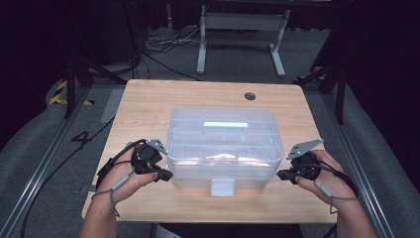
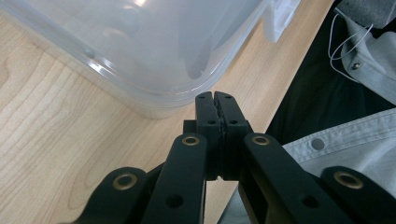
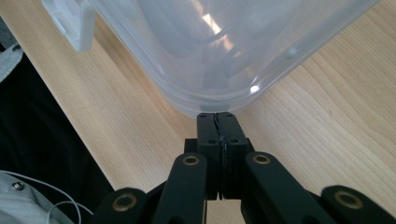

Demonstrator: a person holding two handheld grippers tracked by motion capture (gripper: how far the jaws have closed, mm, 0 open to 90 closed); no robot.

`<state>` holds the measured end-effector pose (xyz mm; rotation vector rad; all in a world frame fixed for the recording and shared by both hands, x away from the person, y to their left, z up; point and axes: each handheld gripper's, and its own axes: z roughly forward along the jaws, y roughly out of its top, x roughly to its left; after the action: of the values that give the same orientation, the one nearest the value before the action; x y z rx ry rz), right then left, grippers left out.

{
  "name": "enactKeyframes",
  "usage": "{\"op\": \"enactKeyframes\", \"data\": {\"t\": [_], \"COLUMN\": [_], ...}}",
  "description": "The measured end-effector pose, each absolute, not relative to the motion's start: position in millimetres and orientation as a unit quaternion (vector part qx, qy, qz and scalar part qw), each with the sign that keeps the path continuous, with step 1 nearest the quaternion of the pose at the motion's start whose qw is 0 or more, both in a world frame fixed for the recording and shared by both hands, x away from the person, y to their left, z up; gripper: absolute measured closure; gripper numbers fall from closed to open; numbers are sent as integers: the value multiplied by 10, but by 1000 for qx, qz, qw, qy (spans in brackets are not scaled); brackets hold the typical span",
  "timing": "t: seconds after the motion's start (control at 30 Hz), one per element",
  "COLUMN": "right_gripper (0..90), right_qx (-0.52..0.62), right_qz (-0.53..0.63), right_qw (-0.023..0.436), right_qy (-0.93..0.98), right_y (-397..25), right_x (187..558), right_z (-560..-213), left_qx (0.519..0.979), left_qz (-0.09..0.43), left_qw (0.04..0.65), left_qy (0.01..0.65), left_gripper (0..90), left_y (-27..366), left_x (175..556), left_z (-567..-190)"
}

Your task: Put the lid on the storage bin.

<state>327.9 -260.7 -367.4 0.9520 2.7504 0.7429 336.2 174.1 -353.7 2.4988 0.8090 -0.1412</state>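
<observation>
Clear plastic box (image 1: 223, 144) between both grippers, clenched empty fingers (image 2: 215, 109) at its near corners

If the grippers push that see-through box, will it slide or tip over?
It will probably slide, not tip: the clear plastic box sits low and wide on the smooth wooden table. It looks nearly empty, so likely light. The glossy curved corners may slip off the shut left gripper and right gripper.

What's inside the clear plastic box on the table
Through the lid of the clear plastic box only pale, blurred shapes and reflections show. Whether it holds anything cannot be told. Both grippers, left and right, rest shut at its near corners.
</observation>
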Motion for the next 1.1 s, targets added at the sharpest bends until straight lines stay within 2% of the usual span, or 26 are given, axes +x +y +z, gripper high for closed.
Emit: {"op": "enactKeyframes", "data": {"t": [0.27,0.7,0.93,1.1], "right_gripper": [889,821,795,772], "right_qx": [317,319,319,323], "right_qz": [250,251,263,282], "right_qw": [58,41,38,50], "right_qy": [913,913,910,902], "right_y": [-2606,-2664,-2684,-2755], "right_x": [3277,3279,3287,3330], "right_z": [-3698,-3717,-3679,-3581], "left_qx": [920,924,911,899], "left_qz": [-54,-63,-49,-36], "left_qw": [246,235,262,279], "left_qy": [299,295,313,334], "left_gripper": [897,873,801,788], "left_y": [1745,1736,1835,1970], "left_x": [3372,3369,3350,3266], "left_z": [-3558,-3600,-3579,-3556]}}
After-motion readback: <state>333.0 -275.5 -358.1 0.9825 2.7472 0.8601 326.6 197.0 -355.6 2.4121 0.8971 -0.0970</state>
